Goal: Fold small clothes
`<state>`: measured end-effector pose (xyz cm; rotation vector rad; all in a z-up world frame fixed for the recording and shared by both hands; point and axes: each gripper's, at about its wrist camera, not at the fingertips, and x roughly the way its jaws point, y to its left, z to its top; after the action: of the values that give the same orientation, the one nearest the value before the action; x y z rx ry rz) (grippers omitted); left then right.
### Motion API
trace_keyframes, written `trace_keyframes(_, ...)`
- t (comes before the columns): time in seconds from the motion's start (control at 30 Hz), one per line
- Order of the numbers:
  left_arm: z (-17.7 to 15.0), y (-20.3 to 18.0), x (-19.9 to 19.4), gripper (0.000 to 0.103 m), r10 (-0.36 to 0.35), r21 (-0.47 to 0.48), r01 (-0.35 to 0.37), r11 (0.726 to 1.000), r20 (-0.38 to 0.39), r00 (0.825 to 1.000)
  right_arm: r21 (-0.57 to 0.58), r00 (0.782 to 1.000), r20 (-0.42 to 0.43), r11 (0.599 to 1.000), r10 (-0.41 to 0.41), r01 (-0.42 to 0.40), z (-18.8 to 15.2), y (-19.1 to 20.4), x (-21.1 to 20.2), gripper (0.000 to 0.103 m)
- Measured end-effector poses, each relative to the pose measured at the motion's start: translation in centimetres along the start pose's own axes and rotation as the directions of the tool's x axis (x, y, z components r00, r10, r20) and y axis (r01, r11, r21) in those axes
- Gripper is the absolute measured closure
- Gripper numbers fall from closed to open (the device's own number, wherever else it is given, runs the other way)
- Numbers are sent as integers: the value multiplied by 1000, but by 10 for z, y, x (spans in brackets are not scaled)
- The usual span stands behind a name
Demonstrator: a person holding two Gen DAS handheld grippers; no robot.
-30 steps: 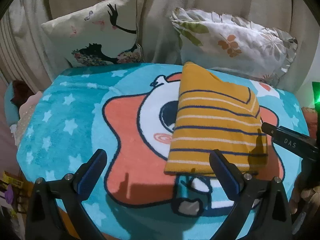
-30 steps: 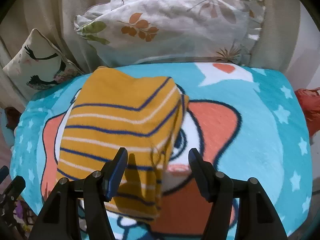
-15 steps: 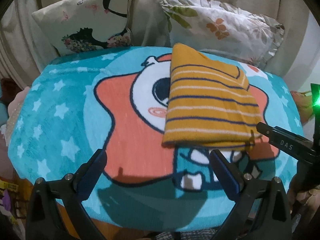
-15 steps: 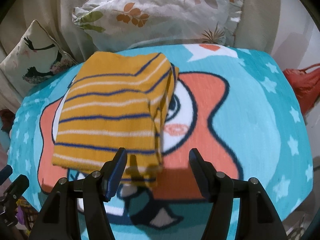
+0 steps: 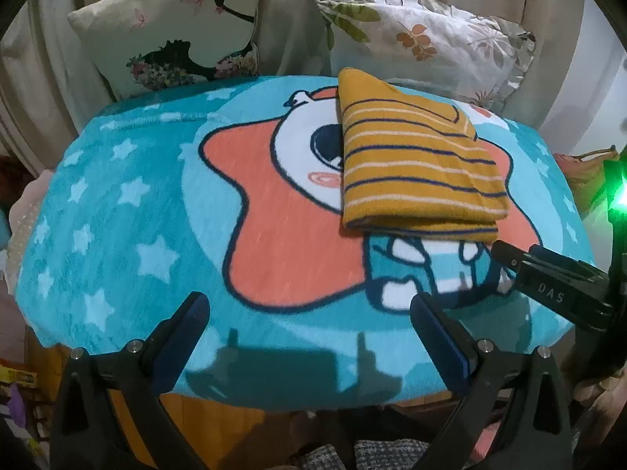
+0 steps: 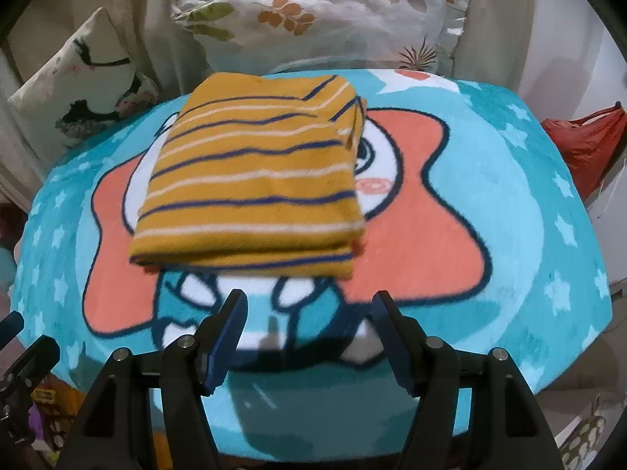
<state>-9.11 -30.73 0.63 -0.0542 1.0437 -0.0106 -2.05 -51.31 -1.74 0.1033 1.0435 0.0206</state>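
Observation:
A mustard-yellow garment with navy and white stripes [image 5: 415,164] lies folded into a thick rectangle on the teal cartoon blanket [image 5: 117,211]. It also shows in the right wrist view [image 6: 254,180], lying flat with its folded edge toward me. My left gripper [image 5: 309,313] is open and empty, above the blanket's front edge, left of and nearer than the garment. My right gripper [image 6: 309,313] is open and empty, just in front of the garment's near edge. The right gripper's body [image 5: 556,290] shows at the right of the left wrist view.
Two cushions lean against the beige sofa back: one with a black silhouette print [image 5: 176,27] at left, one floral [image 5: 427,35] at right. A red bag [image 6: 584,145] lies off the right side. Clutter sits below the blanket's front edge at left [image 6: 39,399].
Both grippers have pulled back toward the front edge, away from the garment. The garment's hanging right part has come down, and it now lies flat and folded with nothing holding it.

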Motion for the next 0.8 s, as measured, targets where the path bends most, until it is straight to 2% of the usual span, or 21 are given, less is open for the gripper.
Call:
trace_keyframes(0.37,-22,14,-8,1,-31,17,31,999,-20,999,7,1000,-4,1000,-16,16,-26,20,-10,32)
trace_keyframes(0.8,-24,4,-4,1,-87,38,89,995,-41,995,36,999,-2,998,-53,53,-36,16,-18,32)
